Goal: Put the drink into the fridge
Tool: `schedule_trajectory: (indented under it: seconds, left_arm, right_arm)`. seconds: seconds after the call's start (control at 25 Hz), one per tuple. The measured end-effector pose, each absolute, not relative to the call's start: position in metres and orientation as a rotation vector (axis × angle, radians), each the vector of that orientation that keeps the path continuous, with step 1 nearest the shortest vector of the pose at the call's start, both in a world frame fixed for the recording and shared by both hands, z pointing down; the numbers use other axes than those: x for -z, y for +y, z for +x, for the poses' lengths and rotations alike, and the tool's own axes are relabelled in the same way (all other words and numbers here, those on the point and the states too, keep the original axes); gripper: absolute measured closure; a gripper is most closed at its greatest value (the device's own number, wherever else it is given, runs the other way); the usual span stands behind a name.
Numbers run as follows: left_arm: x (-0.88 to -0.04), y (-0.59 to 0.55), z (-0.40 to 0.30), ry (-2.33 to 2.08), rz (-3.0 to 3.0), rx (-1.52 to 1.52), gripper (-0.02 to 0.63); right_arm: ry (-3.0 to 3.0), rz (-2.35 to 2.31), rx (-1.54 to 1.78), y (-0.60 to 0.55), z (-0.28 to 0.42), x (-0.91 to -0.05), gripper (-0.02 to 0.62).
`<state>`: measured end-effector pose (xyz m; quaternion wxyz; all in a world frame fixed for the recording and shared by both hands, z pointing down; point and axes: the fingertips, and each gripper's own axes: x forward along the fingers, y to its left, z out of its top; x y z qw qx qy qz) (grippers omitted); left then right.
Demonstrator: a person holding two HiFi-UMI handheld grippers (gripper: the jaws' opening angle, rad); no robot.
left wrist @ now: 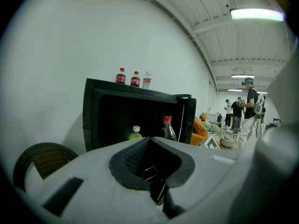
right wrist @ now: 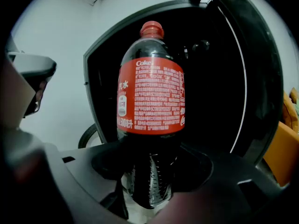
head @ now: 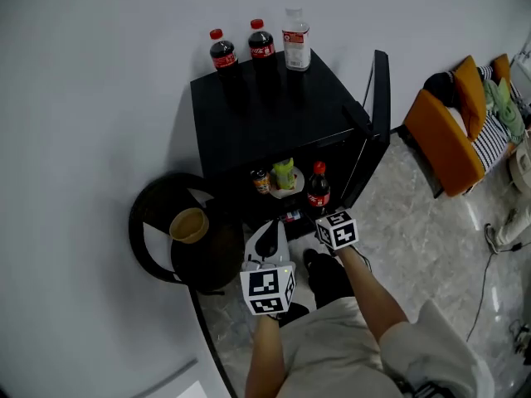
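Note:
A black mini fridge [head: 274, 106] stands against the wall with its door [head: 380, 110] swung open to the right. My right gripper [head: 322, 211] is shut on an upright cola bottle [head: 318, 187] with a red cap and label, just in front of the open compartment. In the right gripper view that cola bottle [right wrist: 150, 101] fills the middle, its lower body between the jaws of the right gripper [right wrist: 152, 176]. My left gripper [head: 267, 237] hangs lower left of it, shut with nothing in it; in its own view the left gripper [left wrist: 150, 143] faces the fridge [left wrist: 112, 115].
Two cola bottles [head: 222, 50] and a water bottle [head: 296, 38] stand on the fridge top. Inside are a green bottle [head: 284, 172] and a can [head: 260, 181]. A dark round basket [head: 166, 230] sits left, an orange sofa [head: 444, 143] right. People [left wrist: 250, 108] stand far off.

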<state>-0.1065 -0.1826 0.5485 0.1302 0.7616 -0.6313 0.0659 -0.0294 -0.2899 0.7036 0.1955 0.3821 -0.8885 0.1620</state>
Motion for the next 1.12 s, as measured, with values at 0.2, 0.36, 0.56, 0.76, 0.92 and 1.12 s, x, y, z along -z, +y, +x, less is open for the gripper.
schedule_trajectory:
  seconds: [0.2,0.36,0.56,0.76,0.92,1.12]
  left_arm:
    - [-0.577,-0.196,-0.106,-1.826,2.251,-0.145,0.597]
    - [-0.603,-0.197,-0.109,-1.816,2.255,-0.165,0.597]
    - [-0.613,-0.199,-0.117,-1.83,2.252,-0.155,0.597]
    - [-0.615,-0.206,-0.126,-1.849,2.241,-0.154,0.597]
    - [-0.61,-0.213,-0.127,-1.854,2.251,-0.161,0.597]
    - [-0.614,-0.223,-0.131,-1.859,2.245,-0.165,0.597]
  right_arm:
    - [-2.512,1.089,-0.429,-0.344,-0.04,-0.721,0.331]
    - [-2.525,1.083,-0.363,-0.368,-0.048,-0.721,0.331]
    - [-2.549,1.113,-0.302,-0.396,-0.055,-0.718,0.331]
    - [-2.557,1.162,-0.224,-0.419,-0.058,-0.715,0.331]
    - [-2.543,1.211,-0.169,-0.431,-0.054,-0.717,0.331]
    - [-2.538,1.248,-0.195,-0.437,-0.05,-0.734,0.331]
